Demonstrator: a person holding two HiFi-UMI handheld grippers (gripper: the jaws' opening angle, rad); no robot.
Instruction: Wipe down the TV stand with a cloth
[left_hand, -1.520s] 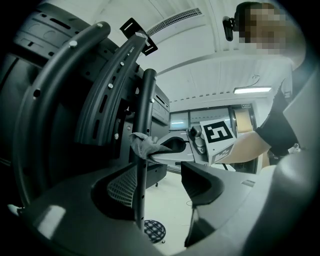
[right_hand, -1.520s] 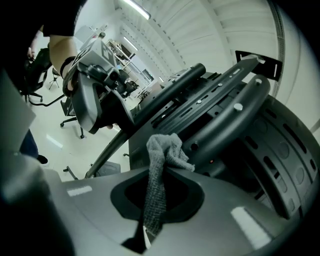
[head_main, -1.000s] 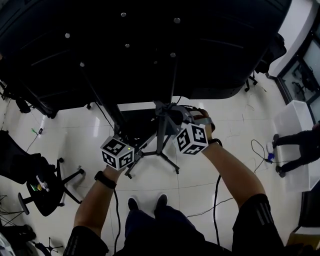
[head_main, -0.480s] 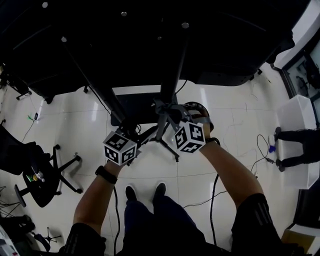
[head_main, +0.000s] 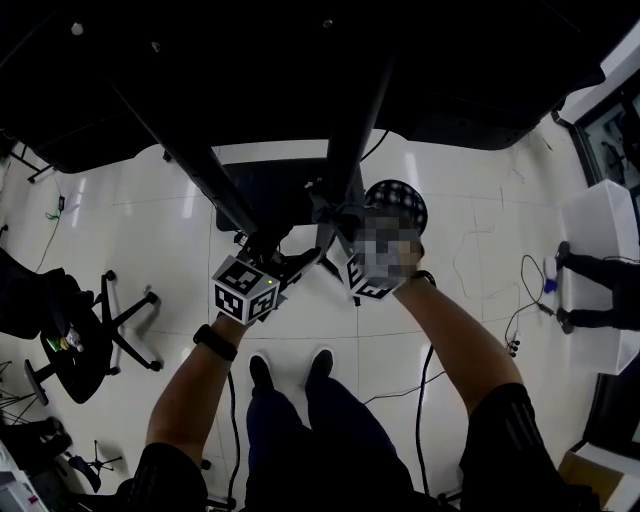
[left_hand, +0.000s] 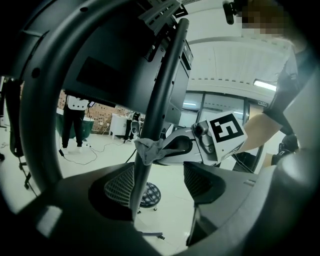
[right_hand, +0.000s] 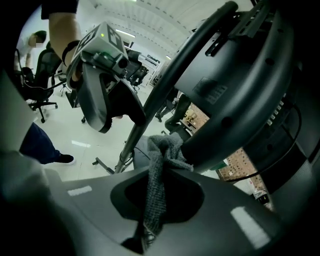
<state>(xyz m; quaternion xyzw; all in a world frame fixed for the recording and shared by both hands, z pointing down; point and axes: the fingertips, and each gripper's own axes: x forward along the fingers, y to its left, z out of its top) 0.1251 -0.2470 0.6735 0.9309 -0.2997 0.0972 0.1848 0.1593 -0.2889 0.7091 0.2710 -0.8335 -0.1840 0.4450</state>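
Right gripper (right_hand: 157, 210) was clamped tight on the grey cloth (right_hand: 162, 155), pressing it to the stand's pole (right_hand: 167, 80) at its twelve o'clock, that pole slanting upward across the jaws.

The floor (head_main: 480, 235) is glossy white tile with loose cables (head_main: 520, 300) across it. A black office chair (head_main: 75, 335) stands at the left, a round perforated stool (head_main: 395, 192) near centre. A ceiling light strip (left_hand: 265, 85) runs above glass partitions (left_hand: 220, 107).
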